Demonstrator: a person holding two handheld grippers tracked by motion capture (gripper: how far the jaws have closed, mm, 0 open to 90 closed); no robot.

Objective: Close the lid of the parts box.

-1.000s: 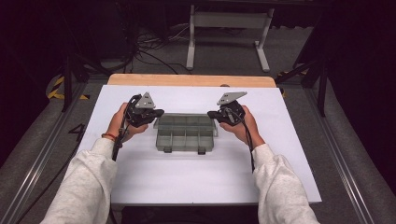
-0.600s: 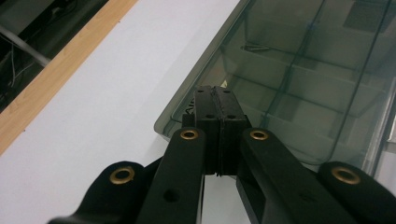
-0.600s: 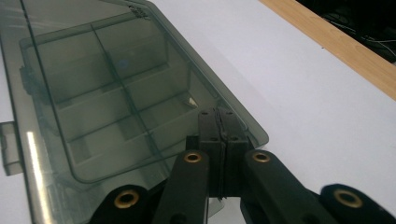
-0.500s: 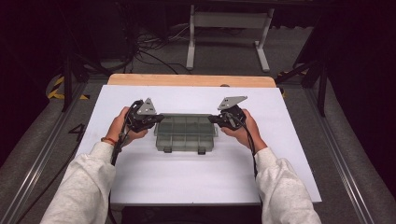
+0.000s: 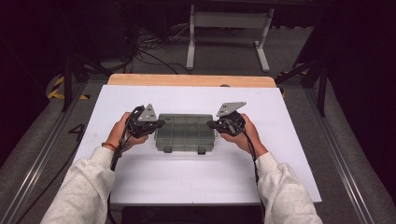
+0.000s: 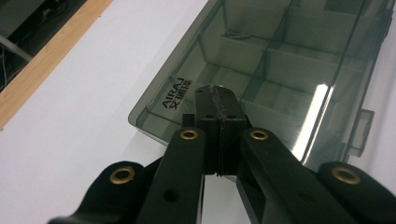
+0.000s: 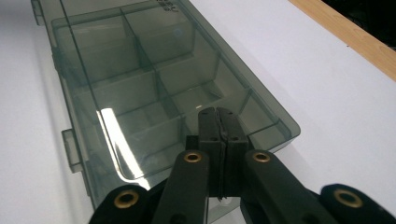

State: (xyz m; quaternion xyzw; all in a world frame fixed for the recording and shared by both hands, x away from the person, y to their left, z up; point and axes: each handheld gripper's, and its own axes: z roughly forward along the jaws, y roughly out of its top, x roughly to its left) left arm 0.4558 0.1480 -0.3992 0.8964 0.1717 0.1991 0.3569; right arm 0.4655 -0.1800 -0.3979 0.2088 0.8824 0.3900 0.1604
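High view: organizer box [image 5: 186, 133] between both shut jaws

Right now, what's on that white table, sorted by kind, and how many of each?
Smoky see-through compartment box, lid shut: 1
Hand-held claws, both shut, one at each end of the box: 2 (left claw, right claw)
Latch tabs on the box's near edge: 2
Total: 5

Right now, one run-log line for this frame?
left gripper: shut, at box's left end | right gripper: shut, at right end | compartment box: lid closed, on white table
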